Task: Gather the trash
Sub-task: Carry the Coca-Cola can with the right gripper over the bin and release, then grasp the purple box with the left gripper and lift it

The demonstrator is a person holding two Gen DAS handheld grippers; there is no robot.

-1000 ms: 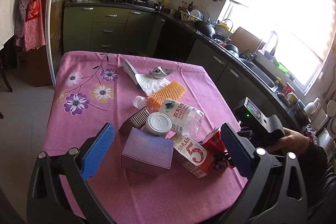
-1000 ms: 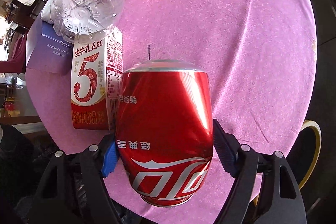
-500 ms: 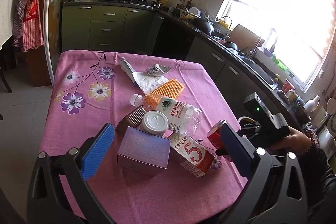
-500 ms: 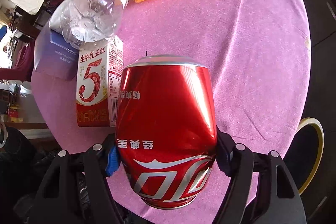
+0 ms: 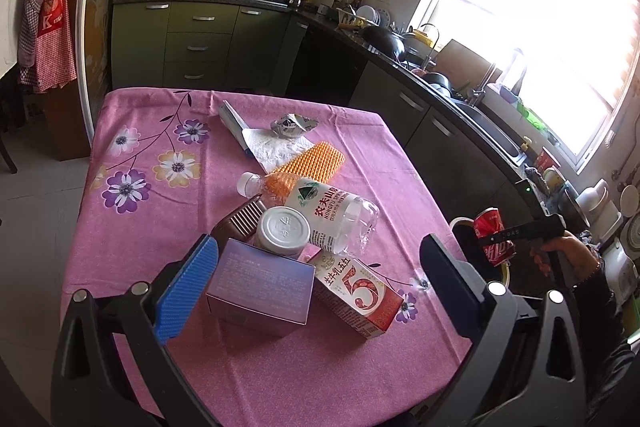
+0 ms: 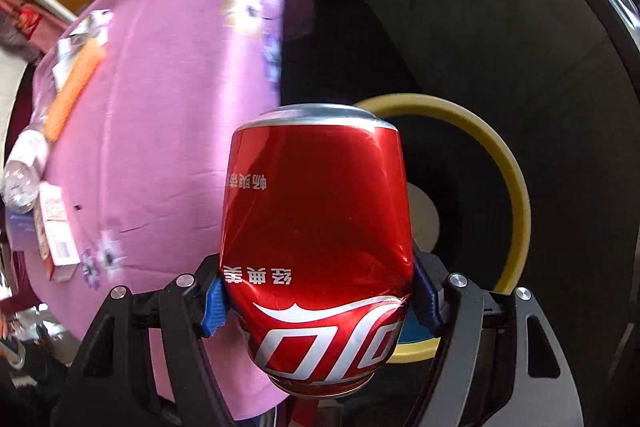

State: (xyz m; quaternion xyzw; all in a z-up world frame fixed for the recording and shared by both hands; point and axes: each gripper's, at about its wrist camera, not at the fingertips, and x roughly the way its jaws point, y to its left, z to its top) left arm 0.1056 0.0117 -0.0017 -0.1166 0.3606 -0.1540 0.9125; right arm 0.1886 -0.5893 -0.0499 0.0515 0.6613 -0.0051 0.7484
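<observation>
My right gripper point(image 6: 320, 303) is shut on a dented red cola can point(image 6: 320, 223) and points down over a yellow-rimmed bin point(image 6: 516, 195) beside the table. In the left wrist view the same can point(image 5: 494, 237) hangs past the table's right edge above that bin point(image 5: 460, 225). My left gripper point(image 5: 316, 275) stands open above the near side of the pink tablecloth point(image 5: 160, 227), with nothing pressed between its pads. Under it lie a purple box point(image 5: 260, 287), a red-and-white milk carton point(image 5: 358, 291), a clear plastic bottle point(image 5: 332, 215) and a white-lidded jar point(image 5: 283, 229).
Farther back on the table lie an orange foam net point(image 5: 312, 163), a white tissue point(image 5: 272, 149), crumpled foil point(image 5: 292, 125) and a brown ridged wrapper point(image 5: 240, 221). Green kitchen cabinets point(image 5: 200, 43) and a crowded counter run behind and to the right. A hand point(image 5: 568, 251) holds the right gripper.
My right gripper carried the can off the table to the right, rolling as it went, and now holds it over the bin. The left gripper stayed put.
</observation>
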